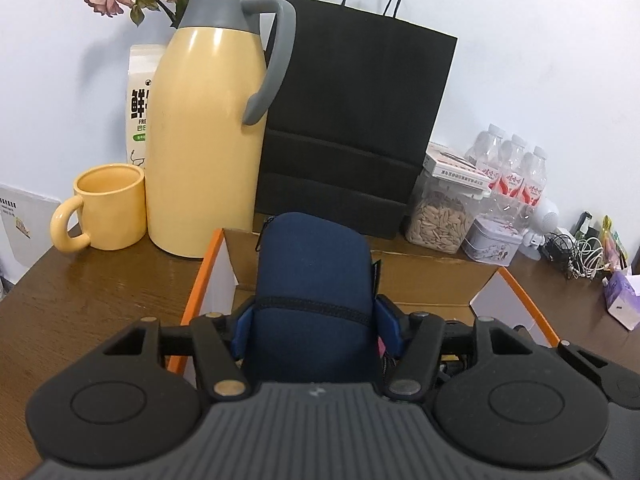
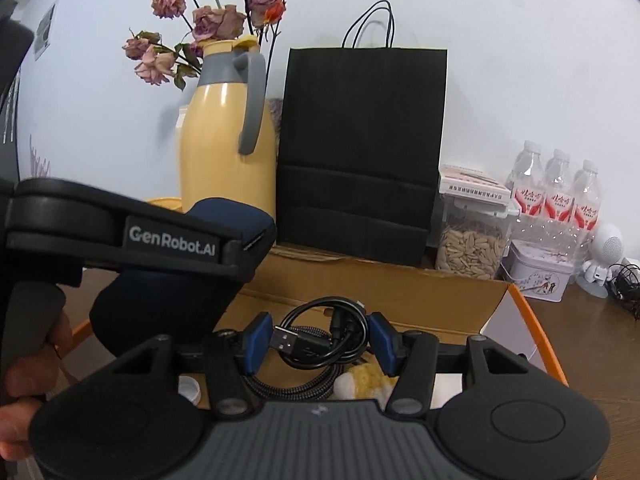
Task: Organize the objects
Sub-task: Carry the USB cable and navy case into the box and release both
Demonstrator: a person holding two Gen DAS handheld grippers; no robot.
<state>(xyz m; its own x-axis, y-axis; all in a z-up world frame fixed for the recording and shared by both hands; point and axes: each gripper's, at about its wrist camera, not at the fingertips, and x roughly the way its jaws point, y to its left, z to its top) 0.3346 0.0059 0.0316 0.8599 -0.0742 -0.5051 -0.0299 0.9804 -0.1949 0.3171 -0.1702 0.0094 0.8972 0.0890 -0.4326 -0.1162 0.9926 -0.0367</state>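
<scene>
My left gripper (image 1: 314, 328) is shut on a navy blue soft pouch (image 1: 316, 276), which stands up between its blue pads above an open cardboard box (image 1: 420, 276) with orange-edged flaps. In the right wrist view the same pouch (image 2: 168, 300) hangs at the left in the other gripper's black frame, with a hand behind it. My right gripper (image 2: 320, 340) is shut on a coiled black USB cable (image 2: 320, 338) over the box (image 2: 400, 292). Below the coil, inside the box, lie a braided cable (image 2: 296, 388) and something yellow and fluffy (image 2: 364, 380).
Behind the box stand a yellow thermos jug (image 1: 204, 140), a yellow mug (image 1: 108, 208), a black paper bag (image 1: 352, 120), a seed jar (image 1: 440, 216), a tin (image 1: 494, 242) and water bottles (image 1: 516, 172). Loose cables (image 1: 576, 252) lie at the far right on the brown table (image 1: 80, 304).
</scene>
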